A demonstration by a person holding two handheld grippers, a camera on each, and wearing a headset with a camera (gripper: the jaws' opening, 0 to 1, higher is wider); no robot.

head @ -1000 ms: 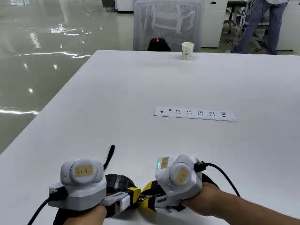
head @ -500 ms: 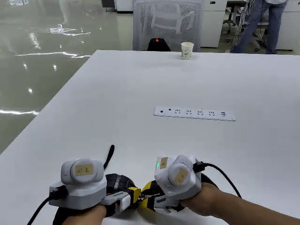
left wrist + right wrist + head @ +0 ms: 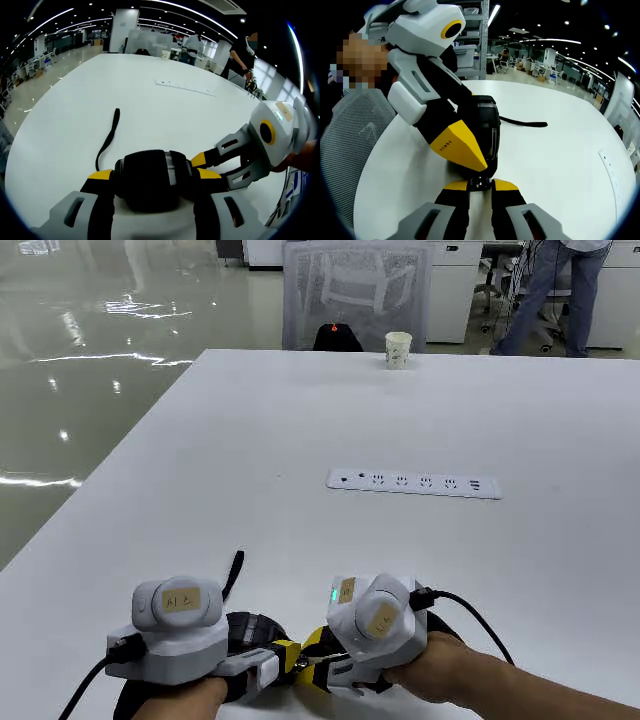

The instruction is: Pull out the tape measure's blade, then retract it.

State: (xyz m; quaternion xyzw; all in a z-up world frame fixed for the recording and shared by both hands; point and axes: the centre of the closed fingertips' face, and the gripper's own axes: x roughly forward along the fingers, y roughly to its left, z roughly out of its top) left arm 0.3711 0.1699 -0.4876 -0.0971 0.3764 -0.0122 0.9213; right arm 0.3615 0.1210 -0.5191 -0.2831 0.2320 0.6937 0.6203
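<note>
- Little has changed since a second ago. The left gripper [image 3: 275, 658] and the right gripper [image 3: 312, 660] stay nose to nose at the near edge of the white table [image 3: 300, 420], and they have not drawn apart.
- The left gripper's jaws are clamped on the black tape measure [image 3: 150, 184], one on each side of its case. Its black strap [image 3: 111, 131] trails off across the tabletop.
- The right gripper's jaws are pinched almost together on the blade's tip [image 3: 481, 184], right at the mouth of the case. The case sits between the two grippers.
- The yellow sticker [image 3: 181, 600] on top of the left gripper begins "A1"; I cannot read the rest. The right gripper's sticker [image 3: 381, 619] is illegible.
- Farther back lie a power strip [image 3: 414, 482] and a paper cup [image 3: 398, 349].
</note>
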